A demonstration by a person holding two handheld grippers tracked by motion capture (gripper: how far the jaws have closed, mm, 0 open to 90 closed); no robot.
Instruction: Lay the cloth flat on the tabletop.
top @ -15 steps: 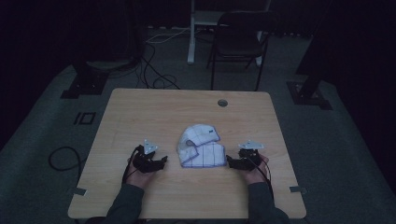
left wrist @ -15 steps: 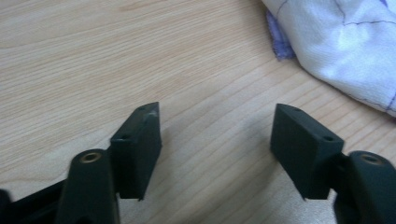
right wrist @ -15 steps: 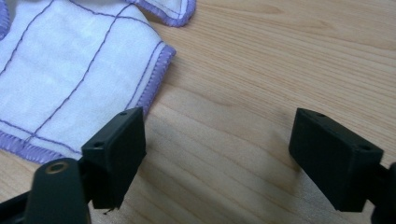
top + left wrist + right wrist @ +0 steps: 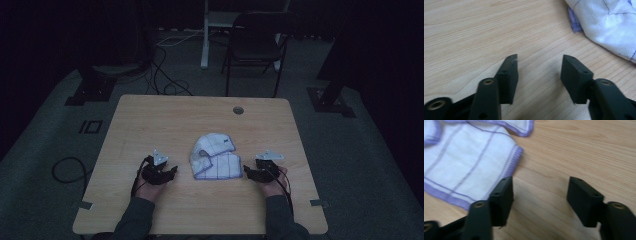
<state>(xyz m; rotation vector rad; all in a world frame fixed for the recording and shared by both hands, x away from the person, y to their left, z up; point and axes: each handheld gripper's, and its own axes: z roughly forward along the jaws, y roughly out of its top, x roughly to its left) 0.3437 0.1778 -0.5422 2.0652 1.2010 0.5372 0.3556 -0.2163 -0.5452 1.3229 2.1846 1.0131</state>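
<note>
A white cloth with purple stripes and hems lies crumpled and partly folded near the middle of the wooden table. My left gripper rests on the table to the cloth's left, jaws open with only bare wood between them. The cloth fills the upper right of the left gripper view, apart from the jaws. My right gripper sits just right of the cloth, open and empty. The cloth's purple edge lies right beside its left jaw.
A round cable hole sits near the table's far edge. Beyond the table stand a dark chair and a white desk leg. Cables trail over the grey floor. Black stand bases flank the table.
</note>
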